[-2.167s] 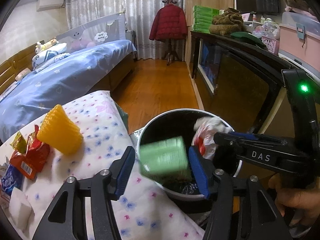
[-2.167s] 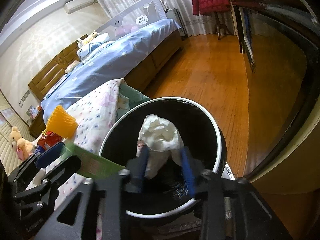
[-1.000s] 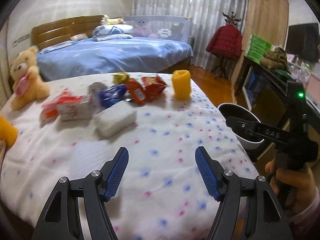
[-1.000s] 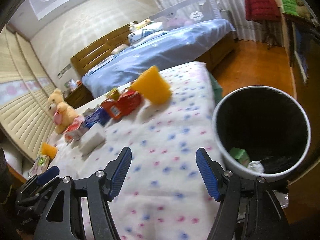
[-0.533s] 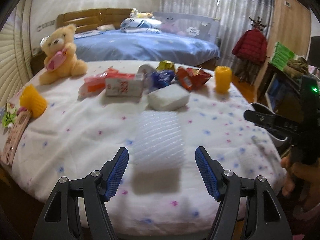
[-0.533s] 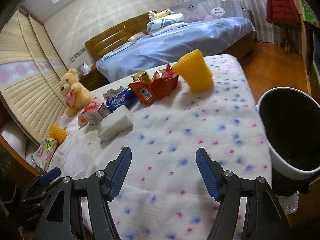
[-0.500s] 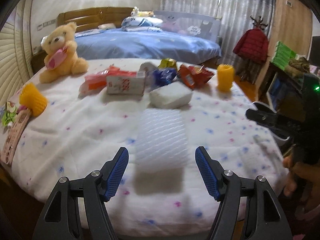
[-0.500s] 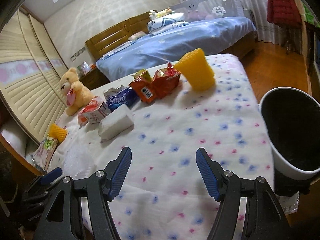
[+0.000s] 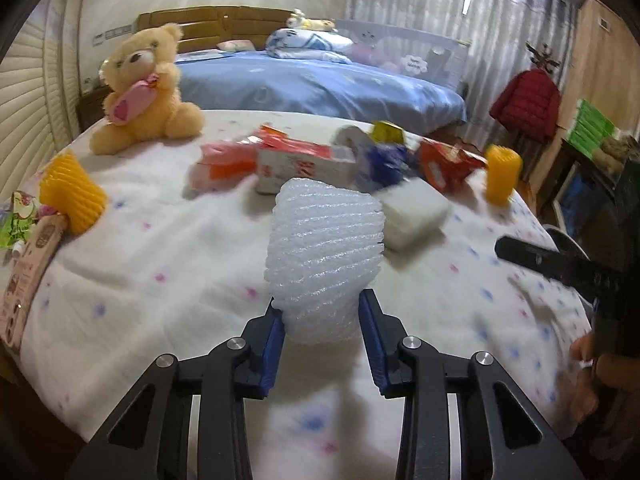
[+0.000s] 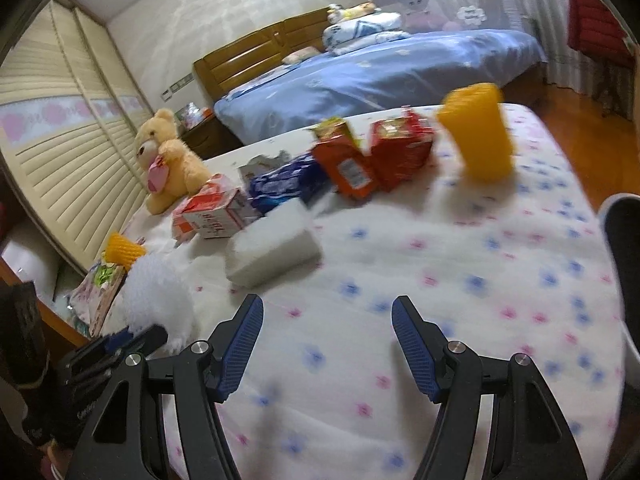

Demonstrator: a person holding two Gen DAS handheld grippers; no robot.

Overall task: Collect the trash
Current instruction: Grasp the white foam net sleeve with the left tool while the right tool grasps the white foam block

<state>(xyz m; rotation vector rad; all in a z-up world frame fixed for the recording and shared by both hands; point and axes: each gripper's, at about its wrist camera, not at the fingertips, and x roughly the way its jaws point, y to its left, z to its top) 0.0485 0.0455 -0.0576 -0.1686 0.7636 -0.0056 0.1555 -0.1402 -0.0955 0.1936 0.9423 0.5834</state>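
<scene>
Left wrist view shows the big bed with the dotted white cover (image 9: pixel 168 264), where all the trash lies spread out so it is easy to reach. Close to the front edge of that bed stands the white foam net sleeve (image 9: pixel 324 256). The left tongs (image 9: pixel 322 338) have this sleeve between their blue pads and are closing on it. The pads touch its lower end on both sides, and the soft foam looks a little squeezed there, likely so it can be lifted off the bed and carried to the bin.

Behind the sleeve lies a white foam block (image 9: pixel 414 210). Farther back sit a red and white carton (image 9: pixel 304 166) and some snack bags (image 9: pixel 444 164). A yellow net sleeve (image 9: pixel 502 174) stands toward the right side of the bed. A teddy bear (image 9: pixel 144 88) sits at the far left corner; it is probably not trash.

Right wrist view shows the right tongs (image 10: pixel 328 346) spread wide over the bed with nothing between them, likely waiting for a next piece. The black bin (image 10: pixel 624 264) peeks in at the right edge, just beside the bed.

Half a second before, the left tongs stood wide apart and the sleeve lay flat on the cover. Now its far end is tipped up between the closing pads. The right tongs are spread the same as before.
</scene>
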